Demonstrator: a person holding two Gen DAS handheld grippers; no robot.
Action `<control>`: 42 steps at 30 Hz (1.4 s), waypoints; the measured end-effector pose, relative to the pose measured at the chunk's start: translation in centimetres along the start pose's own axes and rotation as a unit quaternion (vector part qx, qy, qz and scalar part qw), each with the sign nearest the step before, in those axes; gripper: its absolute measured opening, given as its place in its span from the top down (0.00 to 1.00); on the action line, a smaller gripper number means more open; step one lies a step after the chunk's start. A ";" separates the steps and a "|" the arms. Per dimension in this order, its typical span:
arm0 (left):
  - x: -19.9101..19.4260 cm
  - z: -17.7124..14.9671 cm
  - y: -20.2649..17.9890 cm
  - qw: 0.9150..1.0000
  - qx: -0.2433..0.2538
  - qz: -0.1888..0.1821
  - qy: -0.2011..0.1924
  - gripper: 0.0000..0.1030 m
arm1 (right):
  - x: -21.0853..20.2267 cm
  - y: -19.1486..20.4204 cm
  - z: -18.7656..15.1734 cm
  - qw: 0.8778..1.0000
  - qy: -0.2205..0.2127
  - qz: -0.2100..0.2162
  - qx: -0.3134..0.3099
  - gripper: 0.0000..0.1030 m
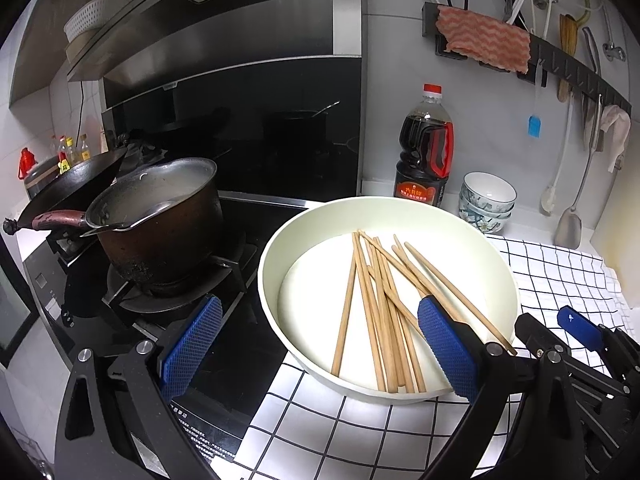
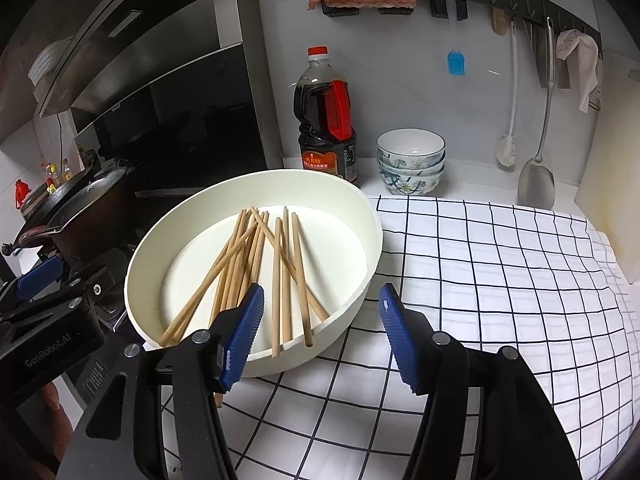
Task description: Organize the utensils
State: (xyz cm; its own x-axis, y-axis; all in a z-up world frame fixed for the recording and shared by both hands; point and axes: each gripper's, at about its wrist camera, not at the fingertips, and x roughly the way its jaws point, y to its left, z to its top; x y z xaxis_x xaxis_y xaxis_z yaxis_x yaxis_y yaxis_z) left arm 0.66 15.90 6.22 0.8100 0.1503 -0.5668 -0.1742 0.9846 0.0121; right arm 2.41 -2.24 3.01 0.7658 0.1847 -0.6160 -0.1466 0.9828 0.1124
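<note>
Holding loose wooden chopsticks (image 2: 256,264): white basin (image 2: 360,208). Both grippers, left (image 1: 320,344) and right (image 2: 320,336), jaws apart, empty.

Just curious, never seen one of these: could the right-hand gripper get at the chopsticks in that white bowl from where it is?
Probably yes. The right gripper has its jaws open right at the white bowl's near rim, and the chopsticks lie uncovered inside.

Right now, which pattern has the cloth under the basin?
White cloth with a black grid; right wrist view shows it best.
</note>
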 end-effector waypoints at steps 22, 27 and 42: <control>0.5 -0.5 -0.1 1.000 0.000 0.007 0.011 0.06 | -0.2 0.2 -0.1 1.000 0.002 -0.002 -0.001 0.42; 0.5 -0.5 -0.1 1.000 -0.002 0.006 0.010 0.06 | -0.2 0.1 -0.1 1.000 0.002 -0.004 -0.002 0.42; 0.4 -0.6 -0.3 1.000 0.000 0.008 0.011 0.06 | -0.5 0.0 -0.1 1.000 0.000 -0.006 -0.003 0.42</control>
State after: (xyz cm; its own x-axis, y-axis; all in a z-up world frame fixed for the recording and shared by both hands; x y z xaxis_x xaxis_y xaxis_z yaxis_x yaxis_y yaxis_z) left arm 0.68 15.60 5.46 0.7950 0.1644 -0.5839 -0.1877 0.9820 0.0208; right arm 2.00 -2.35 3.22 0.7674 0.1721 -0.6176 -0.1411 0.9850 0.0992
